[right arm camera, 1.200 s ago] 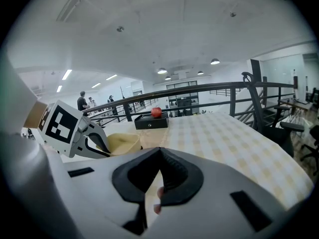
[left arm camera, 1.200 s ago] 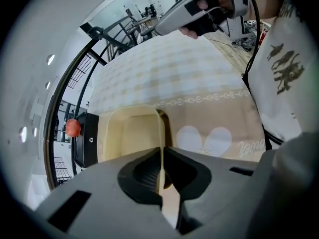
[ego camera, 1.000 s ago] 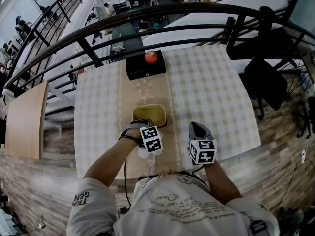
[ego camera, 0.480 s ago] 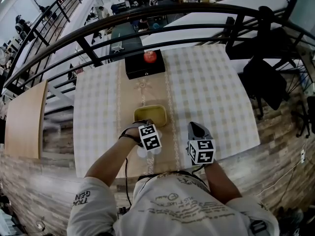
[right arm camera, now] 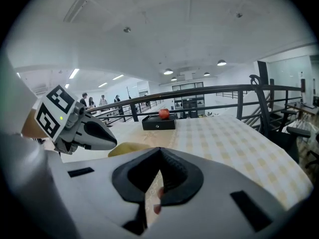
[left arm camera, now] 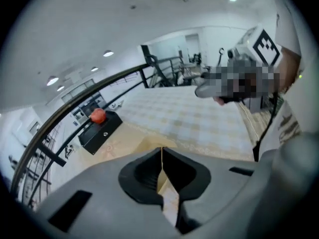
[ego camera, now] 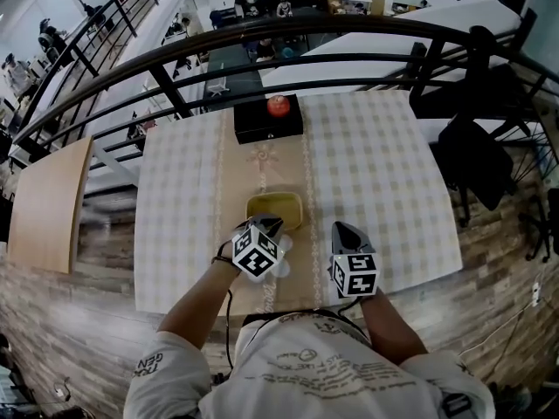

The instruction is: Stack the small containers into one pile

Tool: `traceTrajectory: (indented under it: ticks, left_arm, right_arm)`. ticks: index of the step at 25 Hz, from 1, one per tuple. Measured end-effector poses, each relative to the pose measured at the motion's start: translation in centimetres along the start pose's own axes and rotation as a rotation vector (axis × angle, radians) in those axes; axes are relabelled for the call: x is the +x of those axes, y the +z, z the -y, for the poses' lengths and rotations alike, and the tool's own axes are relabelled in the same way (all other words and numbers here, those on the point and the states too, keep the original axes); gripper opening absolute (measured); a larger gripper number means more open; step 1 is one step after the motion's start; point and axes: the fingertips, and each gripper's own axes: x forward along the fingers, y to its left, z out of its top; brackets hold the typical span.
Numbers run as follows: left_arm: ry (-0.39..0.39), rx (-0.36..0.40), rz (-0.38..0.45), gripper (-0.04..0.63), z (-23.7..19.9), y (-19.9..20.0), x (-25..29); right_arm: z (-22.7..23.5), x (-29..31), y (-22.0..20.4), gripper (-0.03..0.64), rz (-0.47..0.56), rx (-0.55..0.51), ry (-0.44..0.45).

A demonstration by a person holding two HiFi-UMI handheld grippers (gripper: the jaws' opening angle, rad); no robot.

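Observation:
A yellow rectangular container point(ego camera: 274, 209) sits on the tan runner at the table's middle; I cannot tell whether it is one piece or several nested. My left gripper point(ego camera: 270, 226) hovers at its near edge, jaws shut with nothing between them. In the left gripper view the container point(left arm camera: 149, 143) shows just beyond the shut jaws. My right gripper point(ego camera: 340, 230) hangs to the container's right, apart from it, also shut and holding nothing. The right gripper view shows the container point(right arm camera: 130, 149) at lower left behind the left gripper point(right arm camera: 102, 139).
A black box point(ego camera: 267, 120) with a red apple point(ego camera: 278, 105) on top stands at the table's far edge. The checked tablecloth point(ego camera: 376, 173) spreads on both sides of the runner. A dark railing point(ego camera: 349, 24) runs behind the table, and a black chair point(ego camera: 476, 160) stands to the right.
My left gripper has turned so that its marker cube sits tilted, and its tips have come closer to the container's near edge. The right gripper has barely moved.

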Motion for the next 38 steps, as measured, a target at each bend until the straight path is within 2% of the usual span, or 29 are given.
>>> traceTrajectory:
  ticks: [1, 8, 10, 13, 17, 21, 28, 38]
  left_arm:
    - [0.035, -0.052, 0.049, 0.009, -0.5, 0.6, -0.7]
    - [0.246, -0.359, 0.323, 0.006, -4.7, 2.7, -5.8]
    - [0.317, -0.421, 0.396, 0.006, -6.3, 3.5, -8.5]
    - [0.399, -0.473, 0.491, 0.006, -7.6, 4.1, -12.1]
    - [0.468, -0.495, 0.571, 0.006, -8.3, 4.5, -15.6]
    - [0.492, -0.485, 0.584, 0.006, -8.5, 4.2, -16.5]
    - [0.489, -0.501, 0.567, 0.006, -8.5, 3.3, -16.5]
    - [0.442, -0.480, 0.569, 0.006, -7.5, 3.3, -15.7]
  right_arm:
    - [-0.3, 0.1, 0.3, -0.006, 0.006, -0.006, 0.006]
    - [-3.1, 0.9, 3.5, -0.006, 0.073, -0.049, 0.025]
    - [-4.3, 1.1, 5.1, -0.006, 0.106, -0.064, 0.041]
    - [-6.5, 0.9, 7.7, -0.006, 0.162, -0.074, 0.065]
    - [-9.0, 0.2, 10.7, -0.006, 0.242, -0.089, 0.094]
    - [-10.5, -0.1, 12.2, -0.006, 0.289, -0.109, 0.109]
    - [-11.4, -0.2, 12.0, -0.006, 0.291, -0.123, 0.113]
    - [-11.6, 0.0, 11.9, -0.006, 0.292, -0.125, 0.101]
